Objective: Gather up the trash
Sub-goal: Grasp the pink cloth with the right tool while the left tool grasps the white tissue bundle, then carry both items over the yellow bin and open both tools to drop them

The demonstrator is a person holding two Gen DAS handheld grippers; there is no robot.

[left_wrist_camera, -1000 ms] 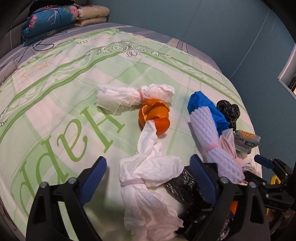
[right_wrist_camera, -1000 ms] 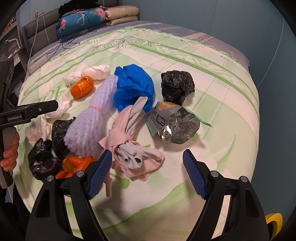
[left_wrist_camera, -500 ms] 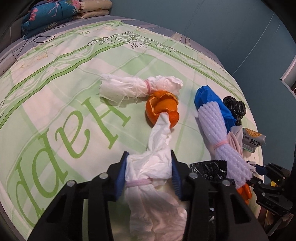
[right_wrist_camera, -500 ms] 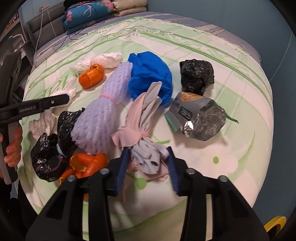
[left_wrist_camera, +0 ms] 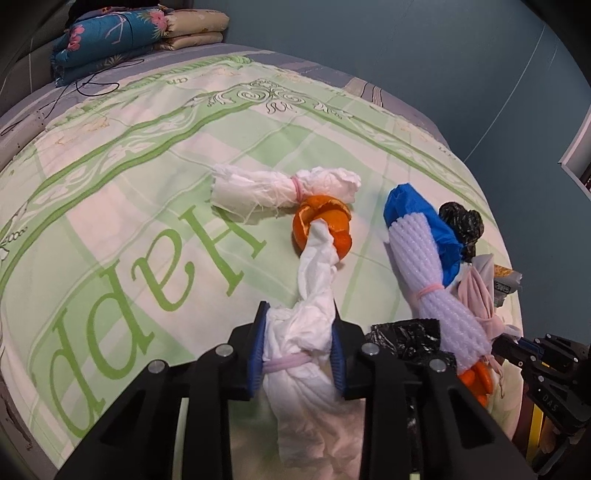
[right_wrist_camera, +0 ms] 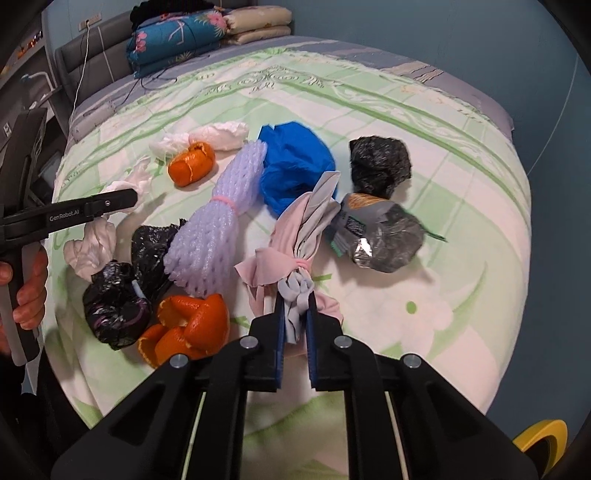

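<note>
Clamping down on two bundles at once here. The left tool (left_wrist_camera: pixel 298 356) has just been closing and its blue pads now squeeze the white tissue bundle (left_wrist_camera: pixel 306 332) right at its pink rubber band, probably because the tied waist is the firmest spot to hold. The right tool (right_wrist_camera: pixel 294 325) has also just closed, pinching the near end of the pink-and-grey cloth bundle (right_wrist_camera: pixel 295 251) just below its tie. Both bundles lie on the bed (right_wrist_camera: pixel 461 206), not lifted yet.

Near the right tool on its left sit loose orange peel (right_wrist_camera: pixel 188 325) and a crumpled black bag (right_wrist_camera: pixel 118 302). A bit farther there's a lavender foam net roll (right_wrist_camera: pixel 214 229), a blue plastic wad (right_wrist_camera: pixel 295 166), a silver snack wrapper (right_wrist_camera: pixel 380 236) and another black bag ball (right_wrist_camera: pixel 380 160). Farther left, a second peel (right_wrist_camera: pixel 192 162) and a second white tissue bundle (right_wrist_camera: pixel 218 134).

Bedspread is pale green with lettering, folded quilts (right_wrist_camera: pixel 177 33) at the far end, teal walls behind. No bin that I can make out, so where it all goes is anyone's guess.
</note>
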